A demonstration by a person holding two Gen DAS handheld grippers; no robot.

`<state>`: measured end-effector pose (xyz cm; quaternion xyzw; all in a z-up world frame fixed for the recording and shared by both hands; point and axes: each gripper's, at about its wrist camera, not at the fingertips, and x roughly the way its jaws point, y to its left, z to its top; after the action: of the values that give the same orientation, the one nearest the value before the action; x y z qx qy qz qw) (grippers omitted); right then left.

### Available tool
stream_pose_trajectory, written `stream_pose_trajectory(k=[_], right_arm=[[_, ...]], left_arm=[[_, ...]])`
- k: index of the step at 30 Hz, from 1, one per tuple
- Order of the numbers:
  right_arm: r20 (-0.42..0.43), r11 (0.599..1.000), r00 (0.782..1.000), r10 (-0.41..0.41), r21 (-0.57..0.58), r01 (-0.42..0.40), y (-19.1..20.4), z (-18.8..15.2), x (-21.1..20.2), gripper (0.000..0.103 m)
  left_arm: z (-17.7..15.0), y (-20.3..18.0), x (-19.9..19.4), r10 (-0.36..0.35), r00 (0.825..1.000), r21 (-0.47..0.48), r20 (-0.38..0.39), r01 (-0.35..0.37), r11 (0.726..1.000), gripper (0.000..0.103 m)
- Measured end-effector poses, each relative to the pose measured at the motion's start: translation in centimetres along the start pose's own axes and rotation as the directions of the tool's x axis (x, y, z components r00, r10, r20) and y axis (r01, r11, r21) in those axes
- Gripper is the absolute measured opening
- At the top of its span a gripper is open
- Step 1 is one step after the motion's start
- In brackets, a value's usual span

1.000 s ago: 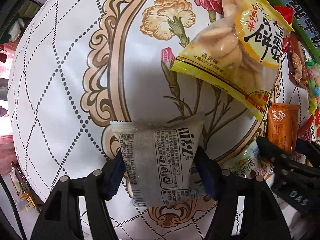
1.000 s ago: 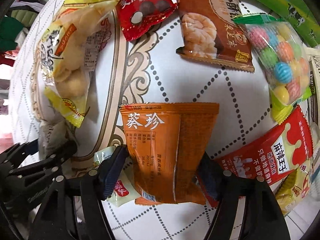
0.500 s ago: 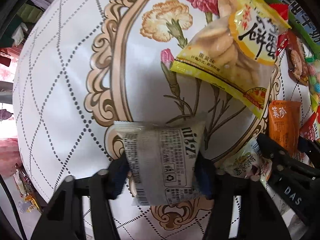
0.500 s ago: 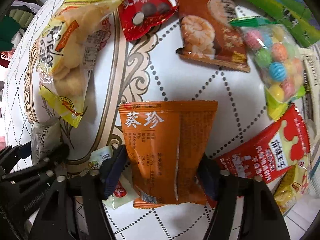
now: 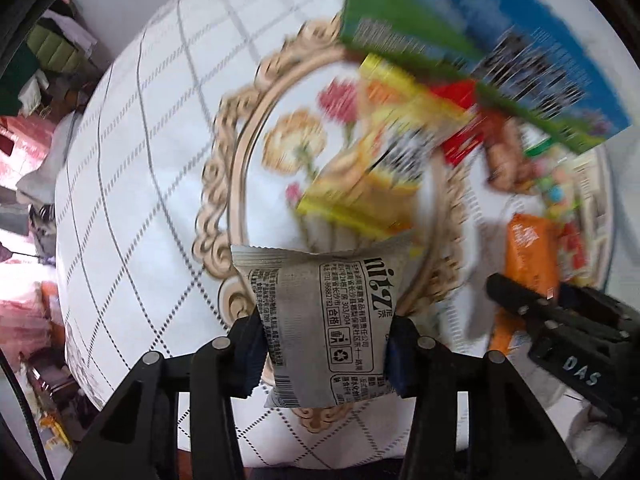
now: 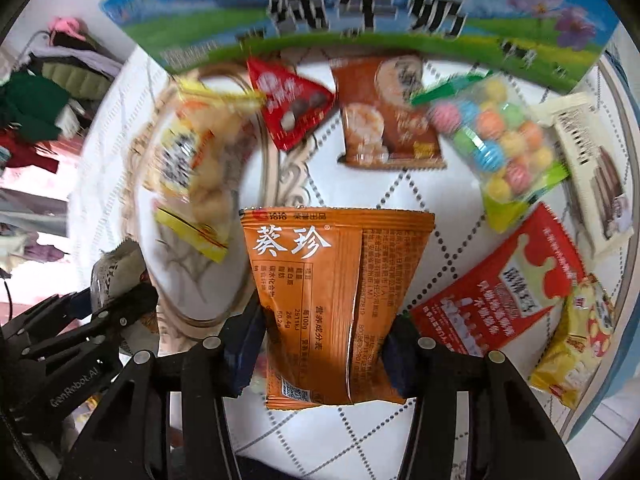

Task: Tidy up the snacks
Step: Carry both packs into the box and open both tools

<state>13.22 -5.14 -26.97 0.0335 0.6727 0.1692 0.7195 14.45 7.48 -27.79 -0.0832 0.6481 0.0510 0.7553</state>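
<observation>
Grey paper packet (image 5: 328, 320) sits pinched in the left gripper (image 5: 326, 350), and the orange packet (image 6: 340, 304) in the right gripper (image 6: 324, 354). Both jaws are closing on their packets above the table (image 5: 132, 208), probably to carry them to the green box (image 6: 352, 12) at the far edge.

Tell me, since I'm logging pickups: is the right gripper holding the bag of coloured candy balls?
No, the right gripper is closing on the orange packet; the candy bag lies on the table.
</observation>
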Motion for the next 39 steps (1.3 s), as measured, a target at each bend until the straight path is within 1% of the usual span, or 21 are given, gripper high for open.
stream_pose_trajectory(k=[4,7,8,9,11,13,15,17,19,22,23,26,29,31,36,37,38,39], right_arm=[[0.041,0.996,0.996,0.085,0.037,-0.087,-0.5,0.8,-3.6,0.054],[0.1,0.989,0.986,0.131,0.055,-0.137,-1.4,2.3,-7.0,0.054],[0.124,0.986,0.981,0.146,0.061,-0.154,-1.7,3.0,-8.4,0.054],[0.15,0.984,0.977,0.154,0.066,-0.165,-2.0,3.7,-9.7,0.054],[0.2,0.981,0.966,0.166,0.069,-0.183,-2.8,5.5,-12.3,0.054],[0.25,0.98,0.954,0.163,0.069,-0.185,-3.5,7.4,-14.5,0.054],[0.288,0.982,0.945,0.152,0.061,-0.176,-3.5,9.7,-16.3,0.054],[0.324,0.984,0.935,0.141,0.057,-0.168,-3.6,11.9,-17.5,0.054],[0.34,0.985,0.931,0.134,0.055,-0.162,-3.4,14.2,-18.0,0.054],[0.333,0.987,0.934,0.128,0.047,-0.152,-3.7,18.3,-17.6,0.054],[0.318,0.989,0.94,0.123,0.041,-0.143,-3.4,19.5,-17.1,0.054],[0.271,0.991,0.956,0.112,0.042,-0.128,-3.4,22.7,-14.9,0.054],[0.214,0.991,0.971,0.11,0.054,-0.125,-3.4,23.9,-12.1,0.054],[0.18,0.991,0.978,0.106,0.057,-0.118,-3.4,24.5,-10.4,0.054],[0.097,0.99,0.987,0.125,0.055,-0.131,-3.2,25.0,-7.3,0.055],[0.069,0.991,0.99,0.124,0.049,-0.127,-3.1,25.2,-6.6,0.057],[0.045,0.991,0.991,0.124,0.047,-0.126,-3.0,25.5,-5.9,0.061],[0.02,0.99,0.992,0.127,0.05,-0.128,-3.0,25.5,-5.3,0.076]], left_arm=[[1.6,-1.9,-3.5,-0.068,0.996,0.02,0.057,0.067,0.998,0.044],[3.6,-3.1,-6.3,-0.122,0.987,0.049,0.105,0.118,0.992,0.044],[4.6,-3.9,-7.5,-0.146,0.982,0.062,0.12,0.139,0.988,0.044],[5.9,-3.5,-8.3,-0.162,0.978,0.073,0.129,0.153,0.985,0.044],[8.1,-3.8,-9.7,-0.184,0.971,0.095,0.154,0.17,0.981,0.044],[10.4,-4.4,-10.7,-0.198,0.964,0.115,0.175,0.18,0.977,0.044],[13.2,-5.0,-11.0,-0.194,0.962,0.134,0.19,0.17,0.976,0.045],[16.1,-5.2,-10.4,-0.18,0.966,0.147,0.186,0.154,0.977,0.045],[18.9,-5.4,-9.6,-0.169,0.971,0.138,0.167,0.147,0.98,0.045],[22.5,-5.2,-7.5,-0.153,0.981,0.116,0.123,0.139,0.984,0.045],[23.9,-5.1,-6.7,-0.142,0.984,0.108,0.105,0.13,0.986,0.045],[25.8,-4.7,-4.7,-0.135,0.989,0.083,0.053,0.13,0.988,0.045],[27.0,-4.5,-2.5,-0.133,0.991,0.068,-0.012,0.133,0.989,0.045],[27.5,-4.6,-1.6,-0.119,0.992,0.074,-0.04,0.122,0.99,0.045],[27.3,-4.7,0.3,-0.101,0.989,0.084,-0.108,0.11,0.99,0.045],[27.1,-4.8,0.5,-0.1,0.988,0.084,-0.119,0.111,0.99,0.046],[27.0,-4.8,0.7,-0.095,0.988,0.087,-0.123,0.107,0.99,0.049],[26.8,-4.8,0.7,-0.095,0.988,0.088,-0.121,0.106,0.99,0.051]])
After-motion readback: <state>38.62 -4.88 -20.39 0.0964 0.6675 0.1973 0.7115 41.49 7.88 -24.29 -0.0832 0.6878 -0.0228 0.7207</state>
